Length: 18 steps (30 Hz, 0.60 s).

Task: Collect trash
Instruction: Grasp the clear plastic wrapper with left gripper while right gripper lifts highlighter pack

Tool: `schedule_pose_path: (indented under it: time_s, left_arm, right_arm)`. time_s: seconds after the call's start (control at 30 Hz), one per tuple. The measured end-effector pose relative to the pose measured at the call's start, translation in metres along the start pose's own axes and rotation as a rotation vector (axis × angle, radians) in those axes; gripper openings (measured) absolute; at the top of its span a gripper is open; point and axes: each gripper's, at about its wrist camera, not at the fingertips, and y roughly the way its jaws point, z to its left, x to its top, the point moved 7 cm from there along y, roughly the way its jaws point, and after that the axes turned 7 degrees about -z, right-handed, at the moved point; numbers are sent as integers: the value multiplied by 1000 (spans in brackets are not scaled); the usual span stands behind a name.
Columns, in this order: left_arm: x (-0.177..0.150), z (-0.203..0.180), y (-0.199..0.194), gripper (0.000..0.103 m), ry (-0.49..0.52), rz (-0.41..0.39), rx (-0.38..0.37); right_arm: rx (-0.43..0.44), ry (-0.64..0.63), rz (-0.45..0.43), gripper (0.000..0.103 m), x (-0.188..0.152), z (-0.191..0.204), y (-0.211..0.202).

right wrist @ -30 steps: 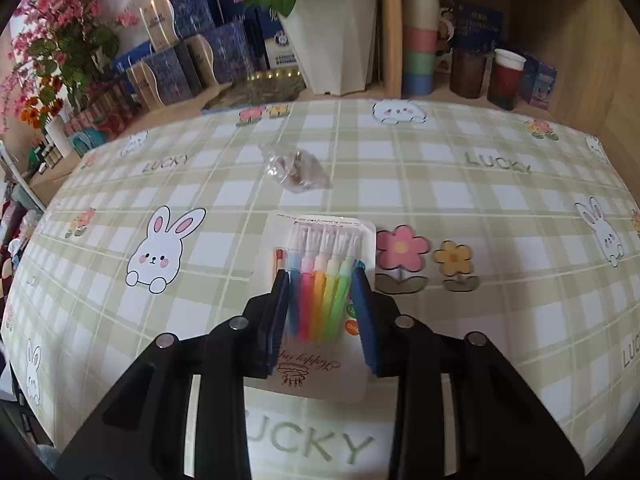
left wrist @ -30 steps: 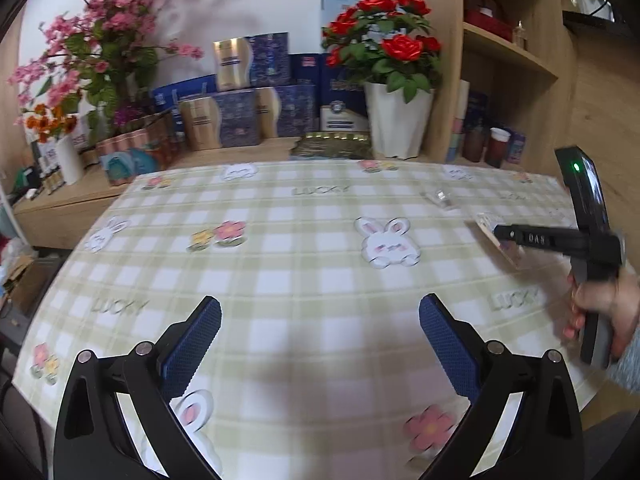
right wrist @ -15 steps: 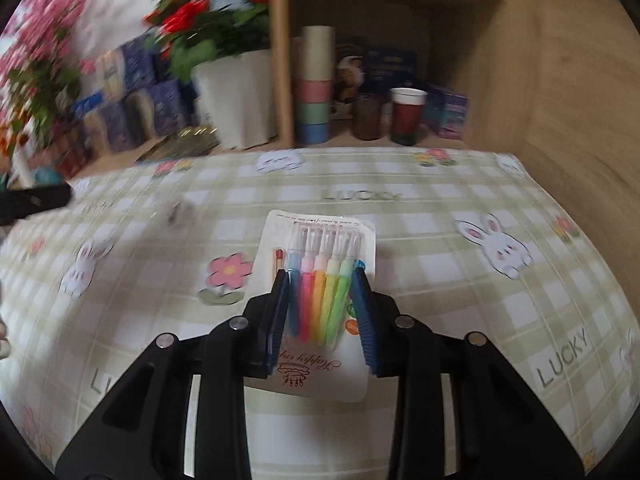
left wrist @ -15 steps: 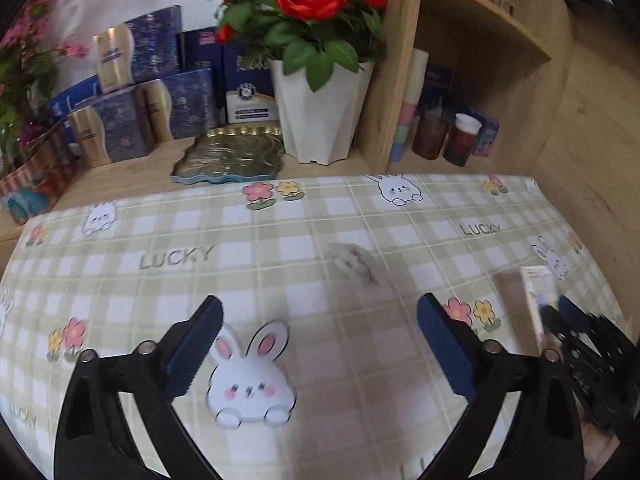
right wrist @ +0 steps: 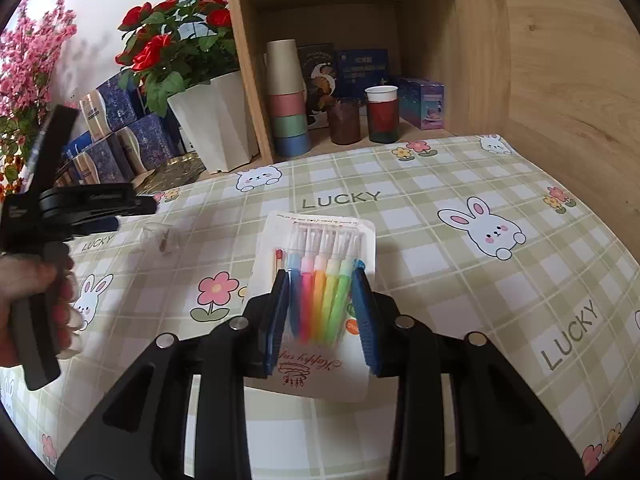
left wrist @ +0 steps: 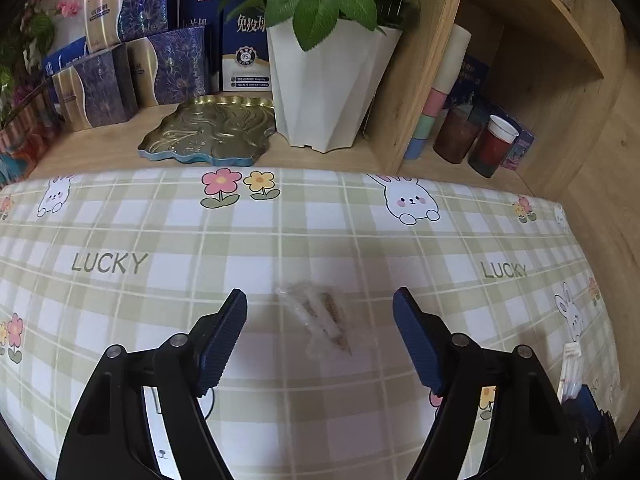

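A crumpled clear plastic wrapper (left wrist: 320, 322) lies on the checked tablecloth (left wrist: 280, 240). My left gripper (left wrist: 320, 320) is open, its two blue pads on either side of the wrapper and just above it. The wrapper also shows in the right wrist view (right wrist: 160, 236), with the left gripper (right wrist: 116, 216) over it. My right gripper (right wrist: 322, 304) is shut on a blister pack of coloured pens (right wrist: 320, 280) and holds it above the table. That pack's edge shows in the left wrist view (left wrist: 570, 372).
A wooden shelf unit (right wrist: 400, 60) stands behind the table with stacked cups (right wrist: 286, 108) and two tumblers (right wrist: 382, 114). A white flowerpot (left wrist: 324, 84), a gold tin (left wrist: 212, 130) and blue boxes (left wrist: 112, 80) line the back ledge.
My left gripper has moved forward and right across the table until the wrapper lies between its pads. My right gripper has swung to the right with the pen pack still held.
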Motion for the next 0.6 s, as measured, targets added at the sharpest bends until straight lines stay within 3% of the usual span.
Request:
schedule_pose_path:
  time_s: [0.1,0.13,0.17,0.23,0.3,0.43,0.6]
  left_arm:
    - [-5,-2,14,65,51,39,53]
    - [-8,-3,17,55,59,56,52]
    - [-14,-5,22,27,81,88,25]
    - [-18,-6,17,17,153,67,34]
    - [-20,-3,3,13,160,29,-6]
    - [-35,13,-32,11,85,30,-119]
    - [-62,36,-90,11,68,1,-170]
  right_arm:
    - [6,-14,2,34,0,3,0]
    - [10,-16,1,34,0,4,0]
    - [13,-17,1,34,0,4,0]
    - [17,-15,2,34,0,4,1]
    - [20,-9,5,34,-1,3,1]
    - [29,-10,21,34,-2,4,4]
    - [36,-11,23,35,-2,5,4]
